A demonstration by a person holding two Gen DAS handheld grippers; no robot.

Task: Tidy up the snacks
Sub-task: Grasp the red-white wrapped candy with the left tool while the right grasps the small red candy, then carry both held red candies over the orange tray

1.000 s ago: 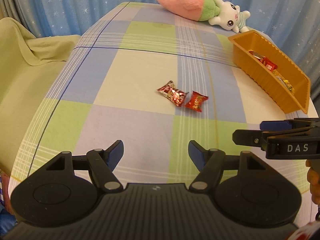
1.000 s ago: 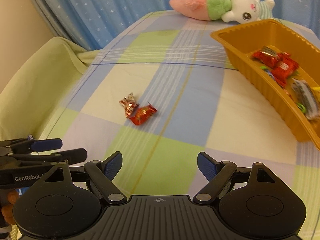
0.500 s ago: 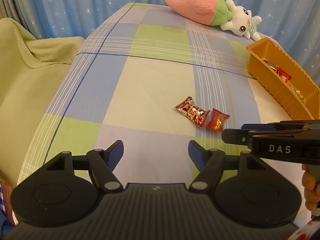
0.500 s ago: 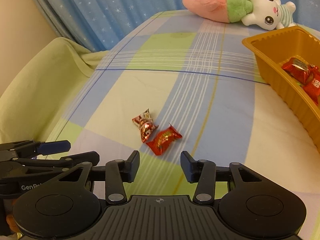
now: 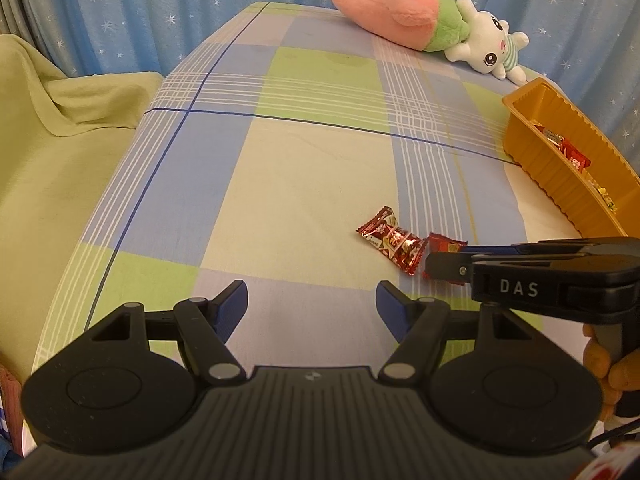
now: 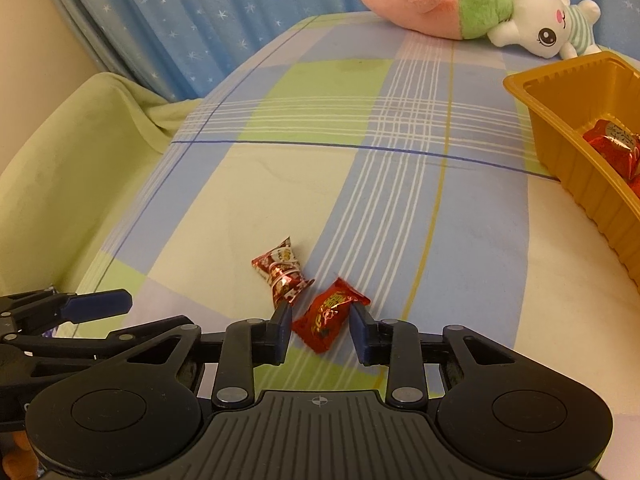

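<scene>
1. The right gripper [image 6: 320,322] sits low in the centre of its own view with its jaws closing around a red candy packet [image 6: 330,314]. The packet lies between the blue pads on the checked tablecloth [image 6: 400,208], and a sliver of cloth shows on either side, so the pads do not appear to be pressing on it yet.
2. The left gripper [image 5: 311,306] hangs at the bottom of its view, jaws spread wide and holding nothing, over bare cloth.
3. A second snack, a red-and-white twist-wrapped candy [image 6: 282,270], lies just up and left of the red packet, its lower twisted end just beside the right gripper's left pad.
4. The orange tray [image 6: 560,160] at the right edge already holds several red wrapped snacks [image 6: 616,148]. It is well apart from the two loose ones.
5. Risk: the left pad could catch the twist-wrapper's tail as it closes, dragging or lifting both candies at once.
6. Risk: the packet lies slanted across the gap, so the pads may pinch only a crinkly corner. The glossy wrapper could then slip out on the way to the tray.
7. Risk: pads pressed low into the soft cloth could bunch it and nudge the packet aside.
8. A plush toy [image 6: 480,8] lies at the upper right, clear of the work.
</scene>
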